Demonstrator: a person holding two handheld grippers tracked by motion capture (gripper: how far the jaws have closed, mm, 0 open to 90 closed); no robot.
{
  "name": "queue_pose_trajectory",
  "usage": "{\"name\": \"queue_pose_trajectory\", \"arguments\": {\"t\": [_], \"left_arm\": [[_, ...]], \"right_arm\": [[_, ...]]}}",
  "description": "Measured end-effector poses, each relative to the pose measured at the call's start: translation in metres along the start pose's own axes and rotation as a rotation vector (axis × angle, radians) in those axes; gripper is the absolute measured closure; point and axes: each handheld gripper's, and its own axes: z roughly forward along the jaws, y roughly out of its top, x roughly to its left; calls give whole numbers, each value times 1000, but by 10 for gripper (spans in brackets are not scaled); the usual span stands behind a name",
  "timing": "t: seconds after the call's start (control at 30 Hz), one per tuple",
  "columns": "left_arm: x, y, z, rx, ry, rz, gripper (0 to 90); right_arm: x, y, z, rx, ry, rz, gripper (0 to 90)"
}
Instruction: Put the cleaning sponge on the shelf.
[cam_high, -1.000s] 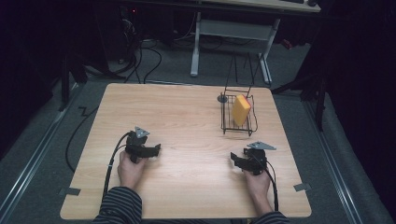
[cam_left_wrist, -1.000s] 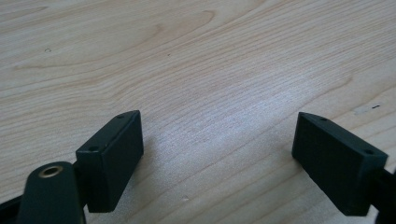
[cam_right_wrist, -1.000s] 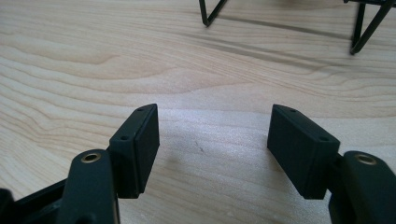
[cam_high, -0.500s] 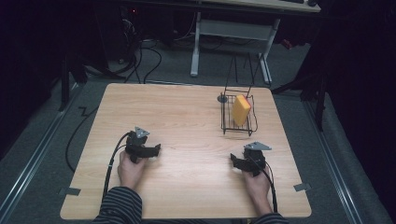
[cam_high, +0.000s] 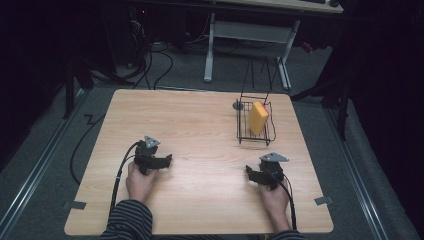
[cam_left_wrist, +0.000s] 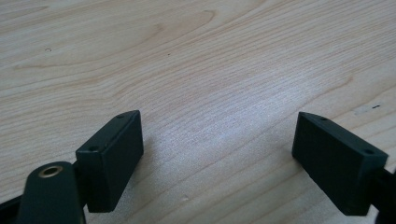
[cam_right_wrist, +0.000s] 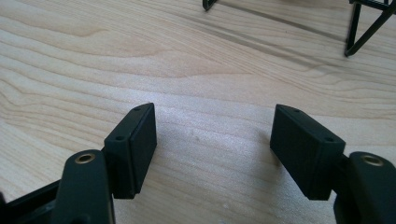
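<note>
A yellow sponge (cam_high: 258, 117) stands on edge inside a black wire rack (cam_high: 244, 131) at the back right of the wooden table (cam_high: 200, 130). My left gripper (cam_high: 164, 161) rests on the table at the front left, open, its jaws wide apart over bare wood (cam_left_wrist: 219, 135). My right gripper (cam_high: 251, 174) lies low at the front right, in front of the rack, also open with nothing between its jaws (cam_right_wrist: 212, 135). The rack's black wire feet (cam_right_wrist: 355, 32) show at the top of the right gripper view.
A small dark round object (cam_high: 238, 106) lies on the table just left of the rack's back corner. Beyond the table's far edge stand a white desk frame (cam_high: 247, 35) and loose cables (cam_high: 155, 55) on the grey floor.
The right gripper has slid slightly toward the person's side. The left gripper, sponge and rack have stayed put.
</note>
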Motion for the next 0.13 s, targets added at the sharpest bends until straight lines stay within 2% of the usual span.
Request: {"name": "queue_pose_trajectory", "arguments": {"t": [0.13], "left_arm": [[0, 0, 0, 0, 0, 0, 171]], "right_arm": [[0, 0, 0, 0, 1, -1, 319]]}}
